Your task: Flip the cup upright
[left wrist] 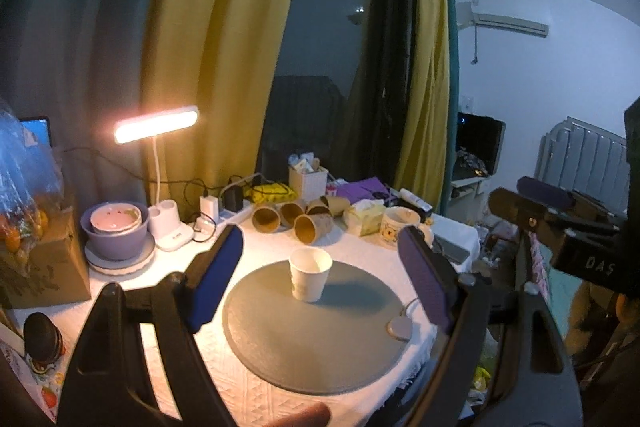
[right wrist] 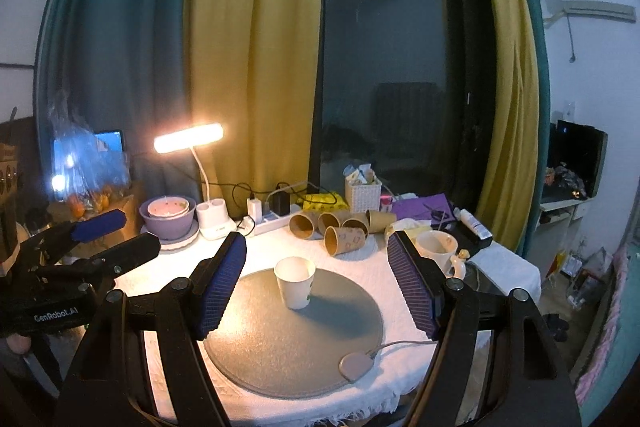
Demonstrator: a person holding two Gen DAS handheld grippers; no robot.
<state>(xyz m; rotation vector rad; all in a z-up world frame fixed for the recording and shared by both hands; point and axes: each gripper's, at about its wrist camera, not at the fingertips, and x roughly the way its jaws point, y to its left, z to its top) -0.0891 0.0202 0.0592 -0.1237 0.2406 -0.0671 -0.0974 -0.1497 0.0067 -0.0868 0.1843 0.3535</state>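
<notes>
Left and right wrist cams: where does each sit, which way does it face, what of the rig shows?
Left wrist: on the left gripper, above the table's near edge, facing the white paper cup and window; the right gripper shows at right.
Right wrist: on the right gripper, same heading, slightly rightward; the left gripper shows at left.
Shared: the cup upright on the round grey mat, desk lamp, brown paper cups.

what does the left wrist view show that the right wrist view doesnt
Only the left wrist view shows the radiator and the right gripper from the side. Only the right wrist view shows the left gripper from the side and the slippers on the floor. Both show the white cup standing upright on the round grey mat, the lit lamp and the brown cups lying on their sides.
</notes>
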